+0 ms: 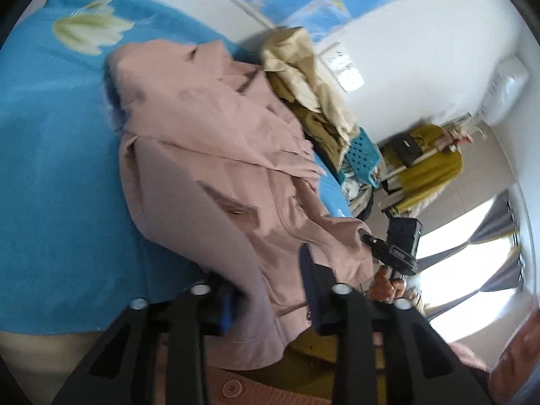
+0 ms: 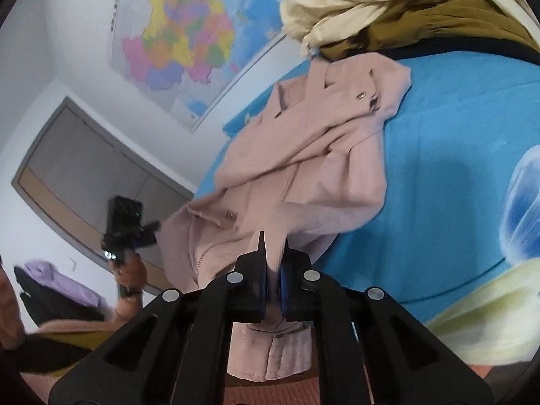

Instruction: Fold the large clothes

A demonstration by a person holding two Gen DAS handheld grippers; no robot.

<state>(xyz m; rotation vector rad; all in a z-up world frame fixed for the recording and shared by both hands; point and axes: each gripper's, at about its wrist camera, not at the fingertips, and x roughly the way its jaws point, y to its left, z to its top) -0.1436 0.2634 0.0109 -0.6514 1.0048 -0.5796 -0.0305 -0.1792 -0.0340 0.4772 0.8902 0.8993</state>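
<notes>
A large pink coat [image 1: 216, 155] lies crumpled on the blue bedspread [image 1: 50, 141], its lower part lifted off the near edge. My left gripper [image 1: 270, 290] has the coat's hem between its fingers; the fabric hides how tightly they close. My right gripper [image 2: 273, 270] is shut on a fold of the pink coat [image 2: 303, 162], with cloth hanging below the fingers. The right gripper also shows in the left wrist view [image 1: 388, 249], and the left gripper in the right wrist view [image 2: 128, 233], both at the coat's near corners.
A heap of cream and olive clothes [image 1: 303, 77] lies at the bed's far edge beside a teal basket [image 1: 361, 155]. A rack with a mustard garment [image 1: 425, 165] stands by the window. A map [image 2: 182, 40] hangs on the wall. Purple and black clothes [image 2: 57, 290] lie at left.
</notes>
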